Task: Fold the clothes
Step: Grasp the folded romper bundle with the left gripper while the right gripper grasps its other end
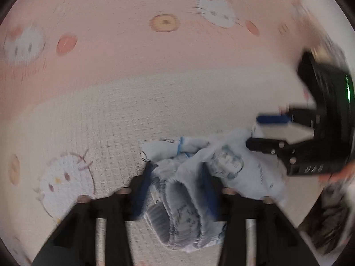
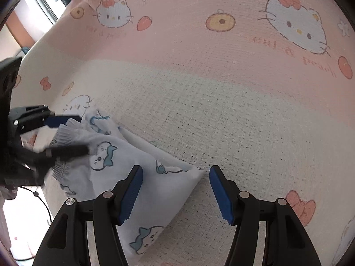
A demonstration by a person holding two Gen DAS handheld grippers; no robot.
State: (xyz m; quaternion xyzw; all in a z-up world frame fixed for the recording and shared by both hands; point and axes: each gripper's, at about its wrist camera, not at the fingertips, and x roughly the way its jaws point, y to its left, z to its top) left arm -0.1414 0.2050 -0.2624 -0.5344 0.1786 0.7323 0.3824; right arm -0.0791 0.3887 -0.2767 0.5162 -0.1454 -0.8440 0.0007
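Left tool (image 1: 175, 190) clamps the garment (image 2: 124, 168) — right tool (image 2: 175, 190) spread just beside it.

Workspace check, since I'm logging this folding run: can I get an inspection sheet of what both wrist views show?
Surface: pink and cream cartoon-cat bedsheet, flat.
Job's things: pale blue printed garment, bunched at its ribbed end, not yet folded flat.
Clutter: nothing seen.
Grippers: left gripper around the bunched ribbed end, grip unclear through blur; right gripper open, one finger over the garment's corner.
Cables: thin black cable on the floor beside the bed.
Surroundings: window at far left, little else visible.
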